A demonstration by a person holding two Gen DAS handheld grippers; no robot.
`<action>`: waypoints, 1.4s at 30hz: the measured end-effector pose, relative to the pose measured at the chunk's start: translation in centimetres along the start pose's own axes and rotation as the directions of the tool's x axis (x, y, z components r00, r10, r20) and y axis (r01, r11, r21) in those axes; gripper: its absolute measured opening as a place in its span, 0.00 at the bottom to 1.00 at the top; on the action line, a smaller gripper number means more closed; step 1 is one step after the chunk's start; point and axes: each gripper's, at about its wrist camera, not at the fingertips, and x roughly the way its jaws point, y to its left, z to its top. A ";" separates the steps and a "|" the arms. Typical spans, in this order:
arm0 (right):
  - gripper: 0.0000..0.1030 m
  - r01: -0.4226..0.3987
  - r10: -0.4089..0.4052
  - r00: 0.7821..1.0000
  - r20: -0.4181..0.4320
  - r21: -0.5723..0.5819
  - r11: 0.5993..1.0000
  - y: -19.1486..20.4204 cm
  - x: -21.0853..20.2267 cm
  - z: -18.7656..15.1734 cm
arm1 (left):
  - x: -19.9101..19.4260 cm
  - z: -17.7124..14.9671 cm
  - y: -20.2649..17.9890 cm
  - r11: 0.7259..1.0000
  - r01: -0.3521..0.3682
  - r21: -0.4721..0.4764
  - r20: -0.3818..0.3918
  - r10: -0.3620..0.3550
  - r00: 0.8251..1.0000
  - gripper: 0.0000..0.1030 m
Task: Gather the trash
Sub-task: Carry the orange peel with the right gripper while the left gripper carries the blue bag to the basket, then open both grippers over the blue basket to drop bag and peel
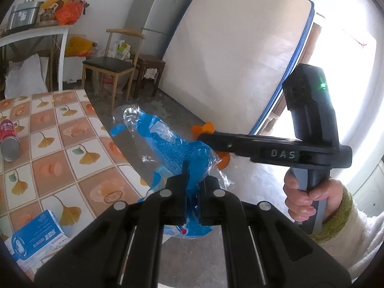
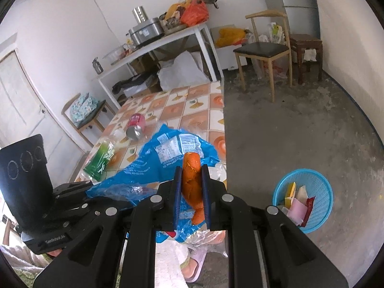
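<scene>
Left tool (image 1: 193, 189) clamps blue wrapper (image 1: 172, 144); right tool (image 2: 192, 187) grips orange peel (image 2: 190, 175). Only right view shows blue basket (image 2: 321, 187), lower right, on the floor.

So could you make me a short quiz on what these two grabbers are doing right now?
1. True or false: the right gripper holds an orange peel.
2. What does the left gripper hold: A can, B blue plastic bag, C box?
3. Where is the blue basket: on the table or the floor?

Key: 1 true. 2 B. 3 the floor, with wrappers already inside.
</scene>
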 end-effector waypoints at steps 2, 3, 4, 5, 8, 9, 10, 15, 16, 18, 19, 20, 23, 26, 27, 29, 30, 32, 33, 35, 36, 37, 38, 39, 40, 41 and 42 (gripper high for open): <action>0.15 0.008 -0.008 1.000 0.007 0.013 1.000 -0.6 -0.2 -0.1 | 0.8 0.5 -0.1 1.000 0.023 -0.002 -0.023 -0.023 0.999 0.04; 0.15 0.018 -0.018 1.000 0.011 0.021 1.000 -1.1 -0.3 -0.2 | 1.3 0.8 -0.2 0.999 0.034 -0.001 -0.031 -0.034 0.999 0.04; 0.15 0.031 -0.032 0.999 0.014 0.028 0.999 -1.6 -0.4 -0.3 | 2.0 1.2 -0.4 0.998 0.058 0.004 -0.045 -0.058 0.997 0.04; 0.15 0.040 -0.041 0.999 0.017 0.035 0.999 -2.0 -0.5 -0.4 | 2.8 1.6 -0.7 0.997 0.082 0.013 -0.061 -0.081 0.995 0.04; 0.15 0.080 -0.083 0.996 0.031 0.083 0.993 -4.5 -0.7 -0.8 | 5.5 2.6 -1.3 0.991 0.130 0.030 -0.116 -0.126 0.985 0.04; 0.15 0.086 -0.090 0.995 0.032 0.096 0.992 -5.2 -0.7 -0.8 | 6.6 2.9 -1.6 0.989 0.145 0.032 -0.141 -0.139 0.980 0.04; 0.15 0.098 -0.103 0.994 0.032 0.126 0.987 -6.5 -0.6 -1.1 | 8.3 3.3 -1.9 0.986 0.162 0.032 -0.177 -0.154 0.972 0.04; 0.15 0.136 -0.142 0.990 0.005 0.260 0.956 -12.3 0.9 -2.7 | 15.9 4.0 -2.1 0.979 0.203 -0.030 -0.339 -0.201 0.919 0.04; 0.15 0.144 -0.148 0.989 -0.010 0.291 0.946 -13.9 1.6 -3.4 | 17.9 4.0 -2.0 0.977 0.206 -0.056 -0.378 -0.211 0.901 0.04; 0.15 0.161 -0.159 0.987 -0.034 0.335 0.928 -16.0 2.7 -4.3 | 21.2 4.0 -1.7 0.974 0.204 -0.101 -0.438 -0.228 0.870 0.04; 0.15 0.167 -0.160 0.986 -0.051 0.366 0.915 -17.6 3.4 -4.9 | 23.1 3.9 -1.5 0.971 0.201 -0.129 -0.472 -0.238 0.849 0.04; 0.15 0.175 -0.163 0.985 -0.064 0.393 0.903 -18.9 4.0 -5.4 | 25.4 3.7 -1.2 0.968 0.189 -0.165 -0.510 -0.248 0.824 0.04; 0.15 0.195 -0.170 0.981 -0.096 0.462 0.865 -22.5 5.7 -6.7 | 30.4 3.0 -0.6 0.968 0.137 -0.212 -0.580 -0.238 0.779 0.04; 0.15 0.211 -0.178 0.978 -0.113 0.524 0.825 -25.5 7.0 -8.2 | 35.3 2.1 -0.2 0.969 0.086 -0.232 -0.635 -0.218 0.741 0.04; 0.15 0.219 -0.185 0.976 -0.116 0.548 0.808 -26.6 7.3 -8.7 | 36.3 2.0 -0.1 0.968 0.076 -0.238 -0.644 -0.216 0.734 0.04; 0.15 0.228 -0.195 0.973 -0.120 0.577 0.784 -28.1 7.6 -9.5 | 39.1 1.4 0.0 0.967 0.046 -0.251 -0.664 -0.206 0.719 0.04; 0.15 0.232 -0.200 0.972 -0.121 0.595 0.769 -29.0 7.7 -10.0 | 40.1 1.2 0.1 0.967 0.033 -0.254 -0.670 -0.201 0.714 0.04; 0.15 0.240 -0.210 0.970 -0.123 0.622 0.745 -30.0 7.9 -10.9 | 42.4 0.4 0.5 0.965 -0.006 -0.263 -0.686 -0.182 0.705 0.05; 0.15 0.243 -0.212 0.969 -0.125 0.631 0.736 -30.4 7.9 -11.3 | 43.1 0.0 0.8 0.963 -0.031 -0.269 -0.691 -0.170 0.702 0.07; 0.15 0.251 -0.221 0.967 -0.130 0.653 0.715 -31.4 8.0 -12.0 | 44.2 -0.4 1.3 0.954 -0.054 -0.294 -0.692 -0.174 0.701 0.21; 0.15 0.256 -0.226 0.965 -0.133 0.661 0.706 -31.8 8.2 -12.4 | 44.5 -0.4 1.5 0.951 -0.060 -0.303 -0.690 -0.176 0.702 0.26; 0.15 0.260 -0.229 0.964 -0.136 0.664 0.701 -32.0 8.2 -12.6 | 44.8 -0.6 1.6 0.950 -0.070 -0.303 -0.686 -0.167 0.708 0.33; 0.15 0.265 -0.232 0.962 -0.140 0.670 0.694 -32.4 8.4 -12.9 | 44.9 -0.8 1.7 0.952 -0.079 -0.297 -0.686 -0.155 0.711 0.36; 0.15 0.268 -0.233 0.962 -0.144 0.673 0.690 -32.6 8.5 -13.1 | 44.9 -0.9 1.7 0.952 -0.085 -0.293 -0.688 -0.148 0.710 0.36; 0.15 0.269 -0.234 0.961 -0.146 0.675 0.687 -33.0 8.6 -13.2 | 45.1 -0.9 1.8 0.952 -0.087 -0.295 -0.689 -0.148 0.709 0.38; 0.15 0.273 -0.235 0.960 -0.149 0.675 0.685 -33.2 8.8 -13.4 | 45.4 -0.8 1.8 0.949 -0.090 -0.302 -0.687 -0.151 0.711 0.42; 0.15 0.276 -0.236 0.960 -0.153 0.675 0.684 -33.3 8.9 -13.4 | 45.4 -0.8 1.8 0.948 -0.091 -0.303 -0.685 -0.150 0.712 0.44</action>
